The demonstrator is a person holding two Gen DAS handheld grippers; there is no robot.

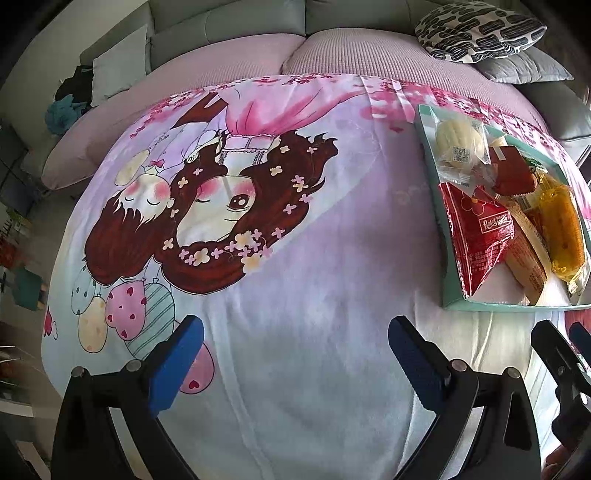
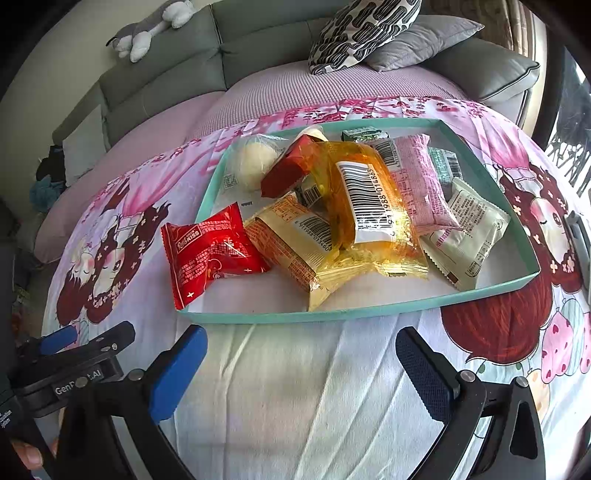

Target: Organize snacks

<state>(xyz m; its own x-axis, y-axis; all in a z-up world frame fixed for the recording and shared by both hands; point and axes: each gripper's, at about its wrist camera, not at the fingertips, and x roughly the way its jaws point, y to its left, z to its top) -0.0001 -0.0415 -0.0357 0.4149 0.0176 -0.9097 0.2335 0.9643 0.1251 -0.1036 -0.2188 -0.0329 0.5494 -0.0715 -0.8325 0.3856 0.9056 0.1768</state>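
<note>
On a cartoon-print blanket [image 2: 295, 387], the teal tray [image 2: 369, 314] holds a loose heap of wrapped snacks [image 2: 369, 206]; a red packet [image 2: 210, 254] overhangs its left rim. Left tongs [image 1: 295, 354] and right tongs [image 2: 301, 360] gape wide, empty, nearby. Snacks gathered, not neatly arranged.

A shallow tray [image 2: 354, 314] lies on the blanket [image 2: 295, 387] just ahead of my right gripper [image 2: 301, 373], snack packets [image 2: 373, 206] piled inside. My left gripper [image 1: 295, 363] sits left of the tray. A sofa [image 2: 258, 48] stands behind.

Cartoon-print blanket [image 1: 295, 295] covers the sofa [image 2: 258, 40], patterned cushion [image 2: 364, 31] behind.
</note>
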